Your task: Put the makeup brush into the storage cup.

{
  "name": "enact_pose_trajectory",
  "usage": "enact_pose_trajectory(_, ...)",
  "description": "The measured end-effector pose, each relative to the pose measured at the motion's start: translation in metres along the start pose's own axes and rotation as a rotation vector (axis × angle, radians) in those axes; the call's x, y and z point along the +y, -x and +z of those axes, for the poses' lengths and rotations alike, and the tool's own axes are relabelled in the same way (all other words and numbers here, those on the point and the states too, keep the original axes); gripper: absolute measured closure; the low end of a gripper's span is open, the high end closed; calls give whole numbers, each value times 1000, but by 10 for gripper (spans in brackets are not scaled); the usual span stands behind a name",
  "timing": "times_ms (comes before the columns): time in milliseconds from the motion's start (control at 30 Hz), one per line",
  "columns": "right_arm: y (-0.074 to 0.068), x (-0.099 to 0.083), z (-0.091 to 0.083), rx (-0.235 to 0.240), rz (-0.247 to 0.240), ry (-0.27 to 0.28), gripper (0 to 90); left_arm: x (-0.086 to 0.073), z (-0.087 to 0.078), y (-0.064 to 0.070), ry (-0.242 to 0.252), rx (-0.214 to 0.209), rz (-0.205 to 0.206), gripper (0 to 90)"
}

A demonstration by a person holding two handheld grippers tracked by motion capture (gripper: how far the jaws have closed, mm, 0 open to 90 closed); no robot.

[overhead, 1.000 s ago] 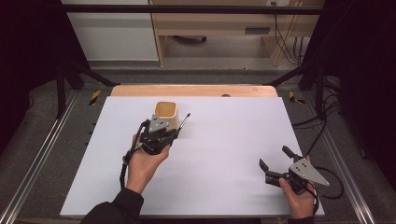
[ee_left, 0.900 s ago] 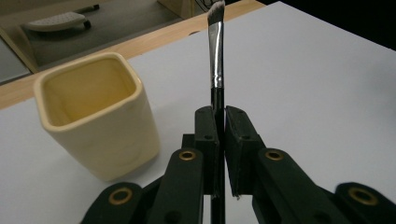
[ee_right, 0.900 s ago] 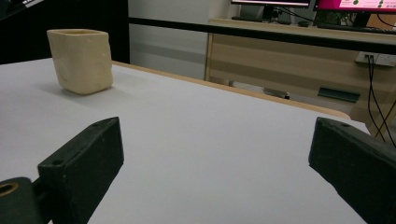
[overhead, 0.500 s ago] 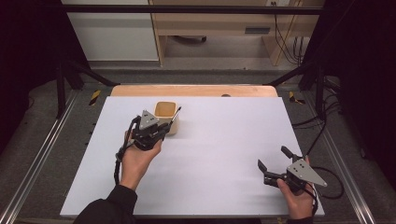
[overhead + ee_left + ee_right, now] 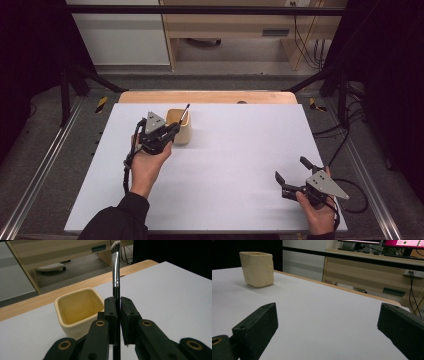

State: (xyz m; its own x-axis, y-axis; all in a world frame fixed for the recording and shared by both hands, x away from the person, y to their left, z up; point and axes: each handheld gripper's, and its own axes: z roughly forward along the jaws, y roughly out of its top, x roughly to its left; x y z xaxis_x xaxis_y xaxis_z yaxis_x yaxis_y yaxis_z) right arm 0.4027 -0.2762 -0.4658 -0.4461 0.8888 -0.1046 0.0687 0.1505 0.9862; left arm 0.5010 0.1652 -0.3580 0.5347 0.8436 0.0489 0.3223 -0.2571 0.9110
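Left gripper (image 5: 170, 131) clamps a slim black-handled brush (image 5: 115, 277) between its jaws, bristles up, just beside the cream square ceramic cup (image 5: 178, 126). Cup sits near the white table's (image 5: 240, 150) far edge. Right gripper (image 5: 292, 172) gapes wide and bare, well apart from the cup.

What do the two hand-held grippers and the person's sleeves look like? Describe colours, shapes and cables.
Both the left gripper and the right gripper are black, with blocky two-jaw fronts, brass-coloured rivets at the pivots and a grey three-cornered plate on top. A black cable trails from each. The sleeve is black.
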Motion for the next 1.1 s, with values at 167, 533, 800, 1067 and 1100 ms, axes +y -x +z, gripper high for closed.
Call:
enact_pose_trajectory(167, -1, 0, 0, 0, -5, -1, 34, -1, 3, -3, 7, 10, -6, 840)
enact_pose_trajectory(533, -1, 0, 0, -4, -11, -5, 34, -2, 8, -7, 13, 26, -12, 840)
enact_pose_trajectory(800, 0, 0, 0, -9, -22, -6, 34, -3, 12, -7, 21, 36, -17, 840)
enact_pose_trajectory(1067, 0, 0, 0, -10, -20, -2, 35, 1, 13, -7, 36, 38, -17, 840)
enact_pose_trajectory(1100, 0, 0, 0, -10, -20, -2, 35, 1, 13, -7, 39, 38, -14, 840)
